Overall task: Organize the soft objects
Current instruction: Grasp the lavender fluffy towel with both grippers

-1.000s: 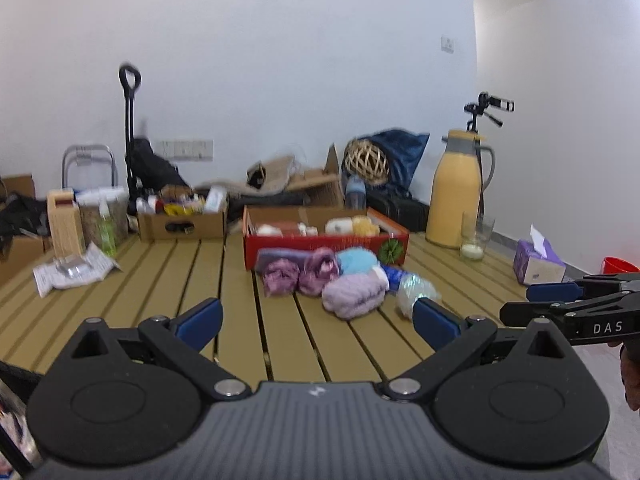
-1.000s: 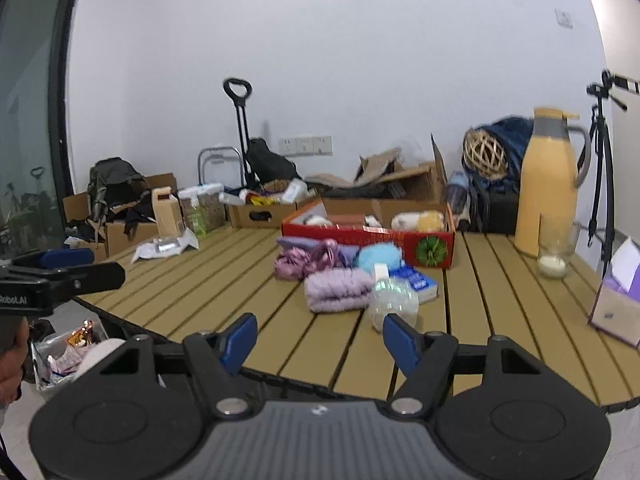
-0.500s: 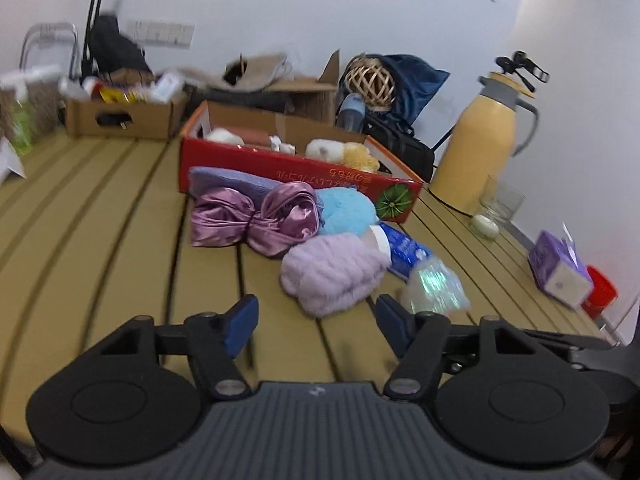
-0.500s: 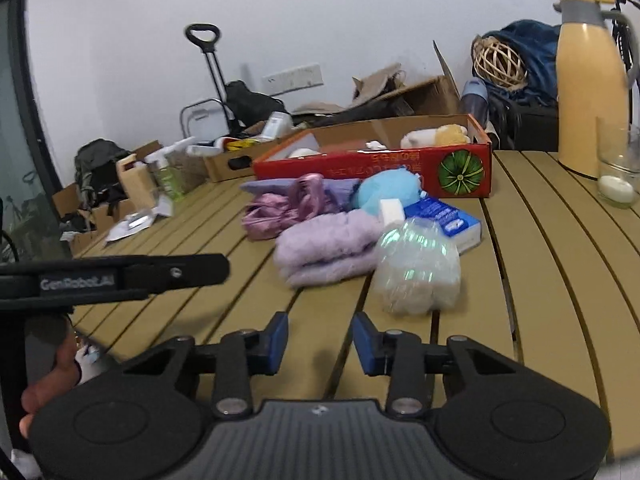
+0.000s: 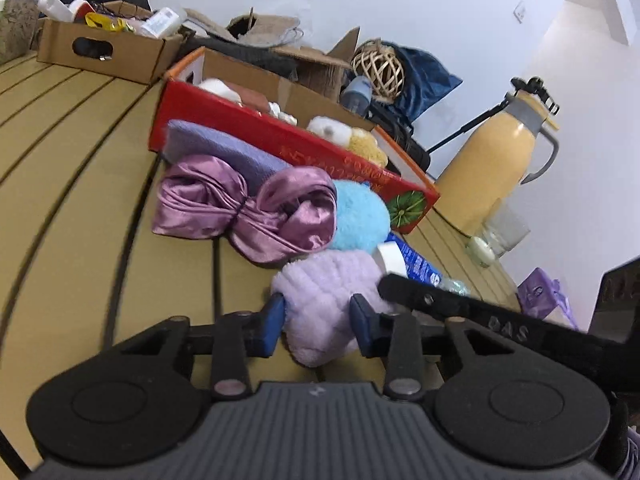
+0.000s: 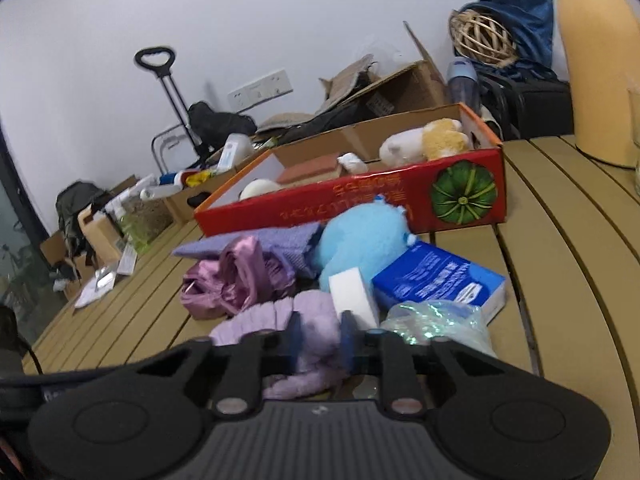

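A second ago both claws hung back from the slatted wooden table, jaws spread wide. Now the left gripper has come right in and its 2 blue pads sit against either side of the fluffy lilac plush bundle, pinching it without crushing it. The right gripper has closed in on the same bundle from the other end, jaws narrowed around it and seemingly gripping. So the first pick looks underway, a two-handed hold.

The bundle lies at the near edge of the pile, touching the shiny mauve satin bow-shaped cloth and the round sky-blue plush toy, well short of the red cardboard box where it probably belongs.

Its long axis runs roughly across the slats, between the 2 grippers, one end towards each.
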### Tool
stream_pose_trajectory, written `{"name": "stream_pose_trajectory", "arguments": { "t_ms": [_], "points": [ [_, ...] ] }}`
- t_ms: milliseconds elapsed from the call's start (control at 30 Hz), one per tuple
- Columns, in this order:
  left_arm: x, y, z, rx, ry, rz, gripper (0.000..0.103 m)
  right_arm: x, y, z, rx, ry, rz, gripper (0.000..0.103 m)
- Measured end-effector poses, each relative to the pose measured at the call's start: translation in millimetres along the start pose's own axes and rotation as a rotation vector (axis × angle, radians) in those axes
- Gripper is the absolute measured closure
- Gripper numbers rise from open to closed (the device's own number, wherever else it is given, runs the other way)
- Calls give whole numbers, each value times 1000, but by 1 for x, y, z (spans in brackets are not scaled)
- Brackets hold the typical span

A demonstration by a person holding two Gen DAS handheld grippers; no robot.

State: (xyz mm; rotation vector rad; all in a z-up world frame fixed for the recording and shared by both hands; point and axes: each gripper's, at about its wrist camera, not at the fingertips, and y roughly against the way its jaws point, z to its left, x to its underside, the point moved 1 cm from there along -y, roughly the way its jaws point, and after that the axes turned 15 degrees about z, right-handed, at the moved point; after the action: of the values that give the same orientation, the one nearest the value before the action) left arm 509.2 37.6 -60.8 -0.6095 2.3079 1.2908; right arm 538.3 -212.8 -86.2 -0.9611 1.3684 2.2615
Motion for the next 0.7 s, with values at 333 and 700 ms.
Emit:
{"name": "stream_pose_trajectory", "arguments": {
  "t_ms": [333, 700],
  "points": [
    [5, 16, 15, 51, 14, -20, 50, 19, 18, 22, 23, 2, 6, 81],
    [15, 19, 22, 43, 60, 7, 74, 24, 1, 20, -52, -71, 54, 67]
  ]
}}
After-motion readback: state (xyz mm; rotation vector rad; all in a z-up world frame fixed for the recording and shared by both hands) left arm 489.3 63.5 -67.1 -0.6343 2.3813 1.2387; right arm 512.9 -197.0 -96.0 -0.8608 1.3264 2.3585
